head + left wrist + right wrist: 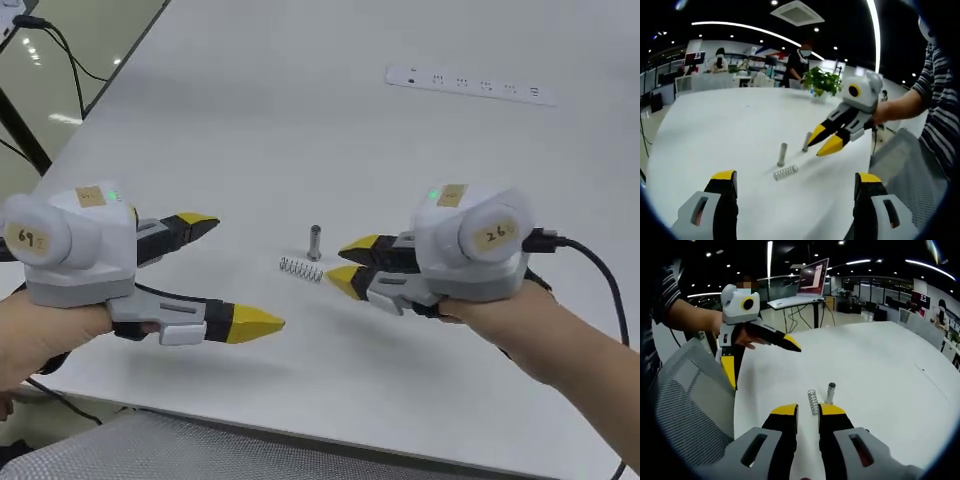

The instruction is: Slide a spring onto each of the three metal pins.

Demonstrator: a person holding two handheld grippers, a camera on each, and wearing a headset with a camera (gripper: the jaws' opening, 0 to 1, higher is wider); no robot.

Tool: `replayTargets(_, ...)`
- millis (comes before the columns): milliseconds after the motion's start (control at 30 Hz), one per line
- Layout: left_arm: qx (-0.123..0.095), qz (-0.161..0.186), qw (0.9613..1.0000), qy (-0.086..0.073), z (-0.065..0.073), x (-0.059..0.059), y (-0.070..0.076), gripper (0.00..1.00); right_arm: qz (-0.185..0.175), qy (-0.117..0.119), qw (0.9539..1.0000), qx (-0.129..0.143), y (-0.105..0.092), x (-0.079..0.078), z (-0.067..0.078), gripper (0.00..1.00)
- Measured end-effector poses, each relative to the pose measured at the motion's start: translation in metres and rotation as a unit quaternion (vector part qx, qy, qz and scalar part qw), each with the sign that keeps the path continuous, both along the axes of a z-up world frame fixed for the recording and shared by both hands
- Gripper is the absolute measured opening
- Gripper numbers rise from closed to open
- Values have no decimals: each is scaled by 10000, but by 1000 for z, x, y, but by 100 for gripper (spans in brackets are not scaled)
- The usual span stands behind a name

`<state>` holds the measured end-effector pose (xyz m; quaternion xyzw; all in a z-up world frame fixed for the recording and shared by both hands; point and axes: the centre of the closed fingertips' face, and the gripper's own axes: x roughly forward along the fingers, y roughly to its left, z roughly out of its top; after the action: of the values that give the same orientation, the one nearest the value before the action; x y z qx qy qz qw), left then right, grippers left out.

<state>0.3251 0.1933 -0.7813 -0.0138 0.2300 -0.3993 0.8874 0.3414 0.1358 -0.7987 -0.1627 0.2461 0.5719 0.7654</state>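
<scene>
A small grey metal pin [315, 240] is seen standing upright on the white table [300, 120]. A short coiled steel spring [300, 268] is laid flat on the table just beside the pin, on its near side. The left hand-held gripper [230, 270] is held left of the pin, its yellow-tipped jaws spread wide with nothing between them. The right hand-held gripper [348, 262] is held right of the pin, its jaws parted only slightly and nothing gripped. A second upright pin [806, 141] is shown near the first in the left gripper view. A white power strip [470, 85] is laid well beyond the pin.
</scene>
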Motion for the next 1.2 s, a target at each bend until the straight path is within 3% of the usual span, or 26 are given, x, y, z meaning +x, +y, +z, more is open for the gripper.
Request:
replayTargets(500,8,-5,10000,-9,1,-2,1,94,-54,-42,9995,-303,13,12,-24,13)
replayTargets(700,25,25,10000,6,0,-2,6,94,192,-184,9974,-669,15,15,-39,13)
replayTargets(800,17,28,10000,3,1,-2,6,94,125,-53,9980,-623,17,18,-41,13)
replayTargets(1200,23,56,10000,62,-2,-4,8,94,221,-35,9964,-822,19,20,-56,12)
